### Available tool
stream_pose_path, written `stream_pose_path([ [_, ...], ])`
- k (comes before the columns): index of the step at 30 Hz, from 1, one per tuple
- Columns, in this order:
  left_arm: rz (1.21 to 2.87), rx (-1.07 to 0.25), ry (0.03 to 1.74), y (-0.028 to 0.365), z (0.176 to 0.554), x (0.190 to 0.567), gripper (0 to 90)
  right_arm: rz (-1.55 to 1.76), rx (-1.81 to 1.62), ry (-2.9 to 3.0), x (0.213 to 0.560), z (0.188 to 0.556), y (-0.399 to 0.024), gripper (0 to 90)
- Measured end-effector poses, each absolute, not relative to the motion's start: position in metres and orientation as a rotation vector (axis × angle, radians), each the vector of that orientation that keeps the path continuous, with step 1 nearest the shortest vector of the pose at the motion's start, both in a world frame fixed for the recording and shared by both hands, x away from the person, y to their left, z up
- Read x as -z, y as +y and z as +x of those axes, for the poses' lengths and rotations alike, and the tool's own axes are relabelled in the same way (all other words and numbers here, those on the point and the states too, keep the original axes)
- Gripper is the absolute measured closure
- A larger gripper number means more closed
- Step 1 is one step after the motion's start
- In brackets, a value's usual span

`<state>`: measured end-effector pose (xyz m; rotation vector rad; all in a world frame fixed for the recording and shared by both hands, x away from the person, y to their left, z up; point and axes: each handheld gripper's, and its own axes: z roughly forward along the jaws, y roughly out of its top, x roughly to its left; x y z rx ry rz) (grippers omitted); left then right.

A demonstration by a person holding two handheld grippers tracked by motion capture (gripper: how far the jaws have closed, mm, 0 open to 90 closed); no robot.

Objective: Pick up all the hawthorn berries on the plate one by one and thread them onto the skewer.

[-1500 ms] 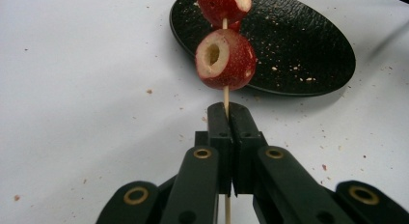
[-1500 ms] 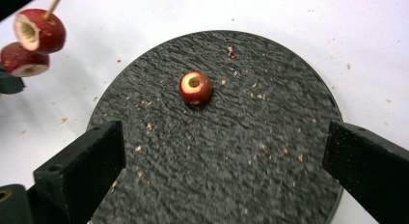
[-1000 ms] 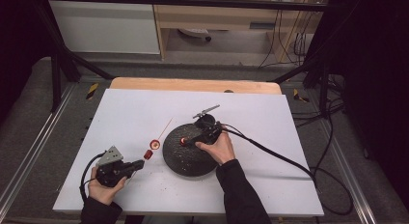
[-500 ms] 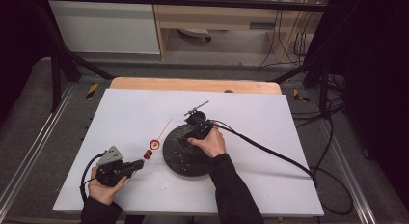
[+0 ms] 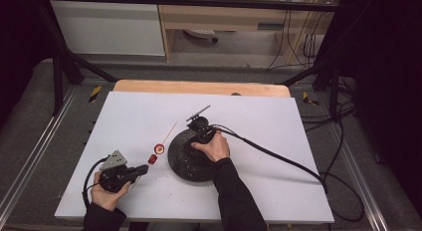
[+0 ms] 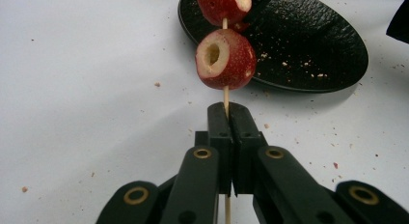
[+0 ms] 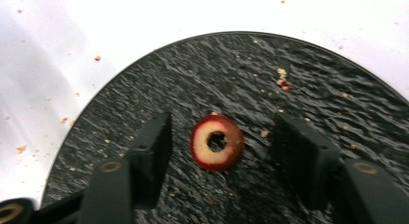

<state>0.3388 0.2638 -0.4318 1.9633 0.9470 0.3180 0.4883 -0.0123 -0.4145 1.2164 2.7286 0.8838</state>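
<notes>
My left gripper [image 6: 226,108] is shut on a thin wooden skewer [image 6: 225,92] that carries two red cored fruits [image 6: 225,59]. In the high view this gripper [image 5: 143,168] rests at the table's front left, and the skewer [image 5: 169,133] slants up and away to the right. My right gripper [image 7: 223,125] hangs over a black round plate [image 7: 241,74]. A single red cored fruit [image 7: 217,143] lies between its jaws, which have just been closing. Gaps remain on both sides of the fruit. In the high view the right gripper [image 5: 193,142] is over the plate [image 5: 185,166].
The white tabletop [image 5: 259,121] carries scattered red crumbs. A black cable [image 5: 278,156] trails right from the right gripper to the table's edge. Crumbs also dot the plate [image 6: 308,45].
The right hand has shifted left and slightly down over the plate. The left hand and its skewer have stayed put.
</notes>
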Motion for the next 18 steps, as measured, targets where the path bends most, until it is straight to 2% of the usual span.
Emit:
stream_pose_path([
  [9,1.963,-0.316,0.946,0.2637,0.3387,0.4318,88.3,1.186,-0.864,2.751,0.4172,0.4887,-0.0120,57.1],
  [18,1.966,-0.316,0.942,0.2633,0.3390,0.4317,88.3,1.182,-0.852,2.764,0.4193,0.4890,-0.0115,61.9],
])
